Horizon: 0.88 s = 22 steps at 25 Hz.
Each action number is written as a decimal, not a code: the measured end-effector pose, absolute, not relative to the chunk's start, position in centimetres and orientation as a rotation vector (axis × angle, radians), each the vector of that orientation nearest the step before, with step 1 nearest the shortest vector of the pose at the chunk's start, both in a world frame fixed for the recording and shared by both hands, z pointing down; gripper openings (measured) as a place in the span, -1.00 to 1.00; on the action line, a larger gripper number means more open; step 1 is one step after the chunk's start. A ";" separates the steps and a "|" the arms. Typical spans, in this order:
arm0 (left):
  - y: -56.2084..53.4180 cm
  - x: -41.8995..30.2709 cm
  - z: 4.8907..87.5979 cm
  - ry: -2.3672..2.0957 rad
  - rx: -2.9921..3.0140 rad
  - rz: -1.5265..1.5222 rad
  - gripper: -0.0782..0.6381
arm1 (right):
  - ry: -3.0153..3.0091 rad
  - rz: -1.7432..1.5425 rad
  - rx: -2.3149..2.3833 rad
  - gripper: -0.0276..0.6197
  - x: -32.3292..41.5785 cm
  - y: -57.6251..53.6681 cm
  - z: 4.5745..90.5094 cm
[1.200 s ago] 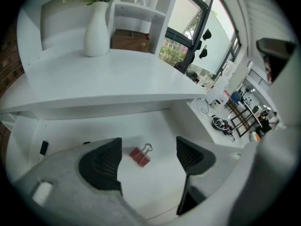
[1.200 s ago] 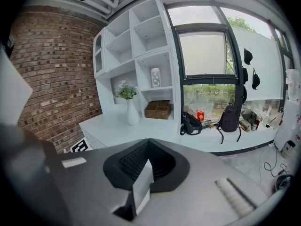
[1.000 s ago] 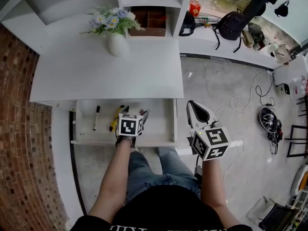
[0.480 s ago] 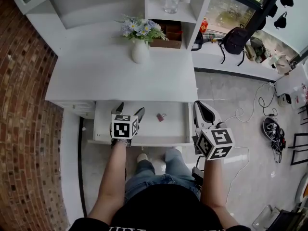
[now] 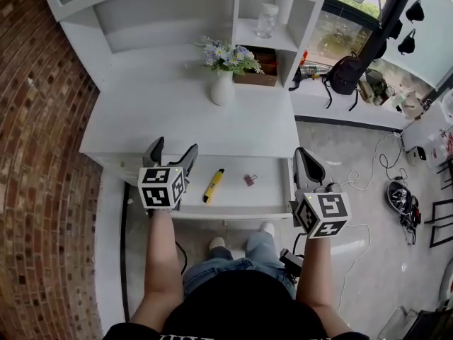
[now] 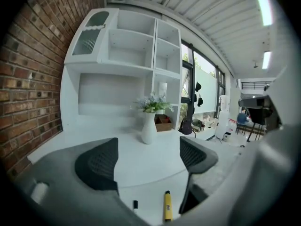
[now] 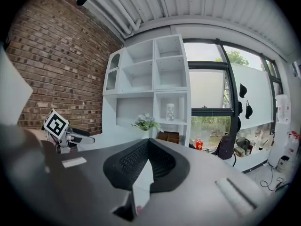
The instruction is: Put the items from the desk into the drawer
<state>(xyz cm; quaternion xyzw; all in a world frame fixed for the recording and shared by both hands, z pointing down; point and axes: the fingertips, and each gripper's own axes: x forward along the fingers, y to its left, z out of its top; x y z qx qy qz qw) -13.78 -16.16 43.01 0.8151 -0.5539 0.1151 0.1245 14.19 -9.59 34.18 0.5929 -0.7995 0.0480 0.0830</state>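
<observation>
The white desk (image 5: 177, 122) has its drawer (image 5: 265, 190) pulled out below the front edge. A yellow marker (image 5: 213, 185) and a small pink binder clip (image 5: 250, 180) lie inside it. In the left gripper view the yellow marker (image 6: 167, 211) lies beside the tip of a black pen (image 6: 135, 205). My left gripper (image 5: 174, 147) hangs over the drawer's left end, open, with nothing between its fingers (image 6: 99, 164). My right gripper (image 5: 306, 160) is shut and empty, just right of the drawer. The right gripper (image 7: 148, 161) points at the shelf unit.
A white vase of flowers (image 5: 222, 89) stands at the back of the desktop. Behind it a shelf unit (image 5: 244, 6) holds a glass jar (image 5: 267, 20) and a brown box (image 5: 263, 76). A brick wall (image 5: 35, 190) runs along the left. A black backpack (image 5: 345, 73) and cables lie to the right.
My left gripper has come up out of the drawer and moved left, staying open. The right gripper rose a little. The marker and clip have come into sight in the drawer.
</observation>
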 end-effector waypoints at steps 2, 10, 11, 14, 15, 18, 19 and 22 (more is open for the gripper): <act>-16.0 -15.3 40.7 -1.642 2.429 0.304 0.38 | -2.385 0.107 1.774 -0.89 13.1 -9.3 33.4; -15.2 -18.9 33.8 -1.724 2.567 0.152 0.39 | -2.347 -0.033 1.815 -0.89 10.2 -8.6 30.4; -15.0 -19.2 33.0 -1.738 2.578 0.132 0.39 | -2.348 -0.050 1.813 -0.89 10.0 -8.5 30.0; -14.5 -20.0 30.8 -1.780 2.613 0.078 0.39 | -2.361 -0.096 1.809 -0.89 9.3 -8.5 28.6; -14.3 -20.1 30.2 -1.787 2.623 0.059 0.39 | -2.367 -0.110 1.807 -0.89 9.1 -8.5 28.1; -14.0 -20.2 29.2 -1.784 2.637 0.021 0.33 | -2.382 -0.153 1.798 -0.89 8.8 -8.5 27.0; -13.7 -20.2 29.0 -1.793 2.644 0.019 0.20 | -2.387 -0.163 1.798 -0.89 8.8 -8.4 26.8; -12.8 -20.0 27.6 -1.862 2.687 0.005 -0.72 | -2.405 -0.182 1.808 -0.89 9.2 -8.1 25.9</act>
